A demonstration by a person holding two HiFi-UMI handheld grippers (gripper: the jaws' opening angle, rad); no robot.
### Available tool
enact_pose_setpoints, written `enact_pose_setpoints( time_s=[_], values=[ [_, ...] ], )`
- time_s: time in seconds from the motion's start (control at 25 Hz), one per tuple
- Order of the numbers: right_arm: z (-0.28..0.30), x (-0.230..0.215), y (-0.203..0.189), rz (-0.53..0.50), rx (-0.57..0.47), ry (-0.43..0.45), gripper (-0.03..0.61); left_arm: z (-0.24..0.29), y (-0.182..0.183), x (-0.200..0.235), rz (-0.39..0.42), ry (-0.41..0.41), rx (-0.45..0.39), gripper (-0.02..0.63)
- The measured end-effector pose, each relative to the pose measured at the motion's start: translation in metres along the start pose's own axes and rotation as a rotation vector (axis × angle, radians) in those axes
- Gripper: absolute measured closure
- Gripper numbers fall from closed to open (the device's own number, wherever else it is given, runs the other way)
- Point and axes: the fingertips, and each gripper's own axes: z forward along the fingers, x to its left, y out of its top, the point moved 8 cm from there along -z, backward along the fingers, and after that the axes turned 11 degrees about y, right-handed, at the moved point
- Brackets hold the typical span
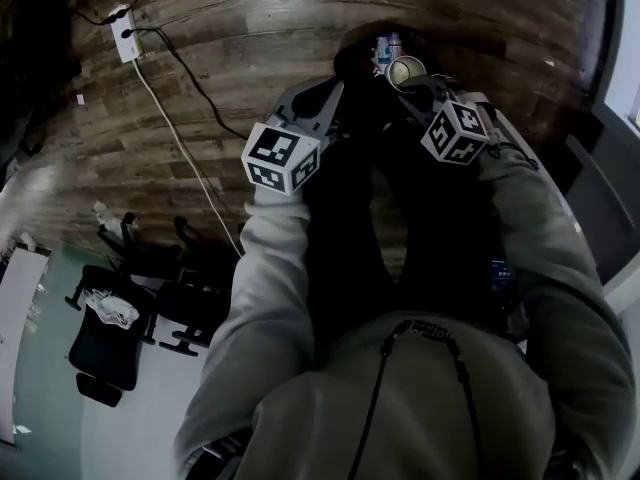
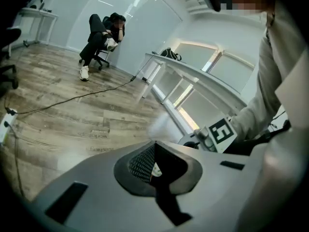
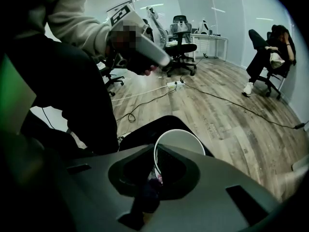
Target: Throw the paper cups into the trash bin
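Gripping paper cup (image 3: 181, 141) w/ R tongs (image 3: 156, 161) over trash bin (image 3: 144, 131).

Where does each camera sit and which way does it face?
Left gripper view: on the left gripper, facing across the floor toward a desk; right sleeve shows.
Right gripper view: on the right gripper, facing down past its paper cup at the trash bin; left sleeve shows.
Head view: on the head, facing steeply down; both sleeves and grippers show.
Shared: both gripper views show the seated person.
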Motion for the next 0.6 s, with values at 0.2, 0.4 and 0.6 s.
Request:
enact_pose_setpoints(
  time_s=[0.2,0.4,0.6],
  values=[
    [0.040,-0.025,-0.019,0.008,0.002,0.033,0.541,0.028,-0.012,0.000,0.038,-0.014,-0.024,0.618],
    [0.055,-0.031,-0.026,0.026,-0.007,0.074,0.540,0.027,-0.003,-0.007,0.080,-0.036,-0.094,0.618],
    [0.060,-0.023,-0.031,0.089,0.001,0.091,0.419,0.022,-0.005,-0.007,0.088,0.000,-0.098,0.618]
  ],
)
